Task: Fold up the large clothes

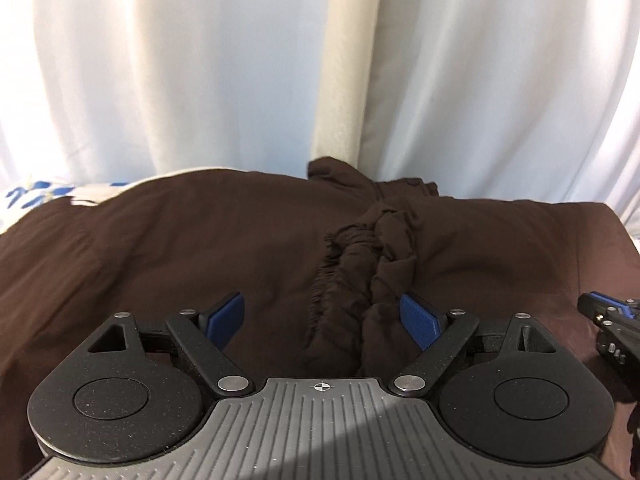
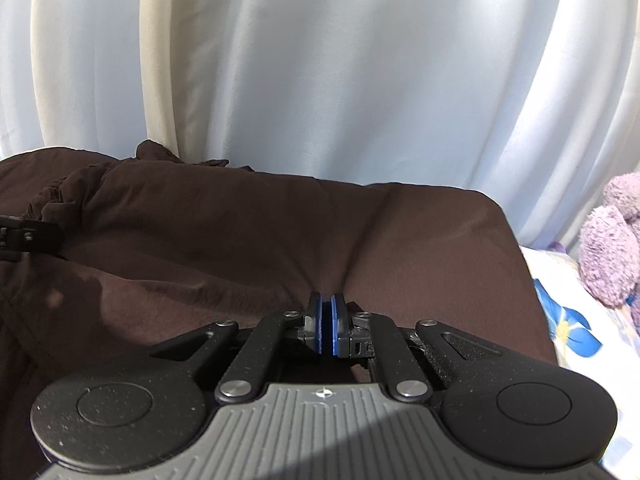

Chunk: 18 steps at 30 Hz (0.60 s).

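Pale curtains (image 1: 180, 80) hang behind the bed where the brown garment (image 1: 200, 240) lies spread, left gripper (image 1: 322, 318) wide over its gathered waistband (image 1: 360, 264), right gripper (image 2: 328, 322) pinched, seemingly on cloth; grip waistband squarely before folding.

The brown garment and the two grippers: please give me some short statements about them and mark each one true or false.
1. The left gripper stands wide open over the brown garment. True.
2. The right gripper is wide open. False: its blue pads are nearly together; whether cloth is pinched between them cannot be told.
3. A gathered, ruffled strip of the garment runs between the left gripper's fingers. True.
4. A green toy lies to the right. False: a purple plush toy lies there.
5. Pale curtains hang behind the garment. True.
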### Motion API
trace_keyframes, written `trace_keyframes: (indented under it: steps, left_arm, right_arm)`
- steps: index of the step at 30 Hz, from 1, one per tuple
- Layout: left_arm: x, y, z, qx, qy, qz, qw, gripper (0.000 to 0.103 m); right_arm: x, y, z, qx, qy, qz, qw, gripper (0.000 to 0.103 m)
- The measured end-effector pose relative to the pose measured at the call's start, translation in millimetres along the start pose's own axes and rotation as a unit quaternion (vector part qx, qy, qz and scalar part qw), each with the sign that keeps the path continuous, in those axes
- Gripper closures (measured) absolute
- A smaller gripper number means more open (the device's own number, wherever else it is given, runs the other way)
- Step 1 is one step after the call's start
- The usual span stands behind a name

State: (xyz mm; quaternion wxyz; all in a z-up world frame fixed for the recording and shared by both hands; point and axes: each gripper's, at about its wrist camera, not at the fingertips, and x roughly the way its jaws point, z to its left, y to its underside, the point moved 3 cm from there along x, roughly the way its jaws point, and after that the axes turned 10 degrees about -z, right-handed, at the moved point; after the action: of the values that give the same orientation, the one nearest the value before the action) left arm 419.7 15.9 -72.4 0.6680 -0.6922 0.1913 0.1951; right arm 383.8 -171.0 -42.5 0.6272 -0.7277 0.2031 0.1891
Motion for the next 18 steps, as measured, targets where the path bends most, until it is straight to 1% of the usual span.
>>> trace_keyframes:
  steps: [2, 5, 6, 8, 9, 10, 12, 14, 16, 17, 18]
  left_arm:
    - [-7.1, 2.8, 3.5, 0.004, -0.002, 0.002, 1.0000, 0.012]
    - [-5.0, 10.9, 7.9, 0.004, -0.007, 0.018, 0.9998, 0.007]
    - [-5.2, 12.9, 9.8, -0.001, -0.005, 0.022, 0.9997, 0.005]
    - [-5.0, 16.3, 13.3, -0.008, 0.001, 0.033, 0.9994, 0.005]
    - [-7.1, 16.9, 15.6, -0.011, 0.006, 0.038, 0.9992, 0.005]
    - [-12.3, 16.3, 18.9, -0.018, 0.008, 0.043, 0.9989, 0.005]
    - [-29.6, 12.6, 30.4, -0.037, 0.004, 0.036, 0.9986, 0.006]
    - [-56.3, 9.3, 53.4, -0.074, 0.006, 0.013, 0.9972, 0.006]
    - [-85.4, 9.7, 89.6, -0.129, 0.000, -0.014, 0.9916, 0.005]
    - [-96.8, 10.8, 108.8, -0.157, -0.011, -0.023, 0.9873, 0.004]
    - [-107.7, 12.7, 130.0, -0.187, -0.026, -0.034, 0.9814, 0.002]
  right_arm:
    - [-13.9, -5.0, 3.6, 0.006, -0.007, -0.006, 1.000, 0.097]
    - [-32.6, -6.0, 21.0, -0.005, -0.041, -0.026, 0.999, 0.096]
    - [-33.6, -3.3, 29.0, -0.012, -0.053, -0.023, 0.998, 0.096]
    - [-26.5, 7.1, 43.0, -0.032, -0.064, 0.003, 0.997, 0.096]
    - [-23.0, 12.7, 47.4, -0.048, -0.058, 0.004, 0.997, 0.096]
    - [-23.6, 14.5, 49.9, -0.060, -0.057, -0.005, 0.997, 0.096]
    - [-24.7, 12.2, 49.2, -0.060, -0.060, 0.004, 0.996, 0.096]
    - [-33.6, 6.4, 45.0, -0.038, -0.065, 0.015, 0.997, 0.095]
    - [-52.8, 4.0, 40.5, -0.017, -0.088, 0.007, 0.996, 0.094]
    - [-65.1, 4.4, 38.3, -0.007, -0.099, 0.000, 0.995, 0.088]
    - [-77.2, 5.5, 35.7, 0.003, -0.109, -0.007, 0.994, 0.078]
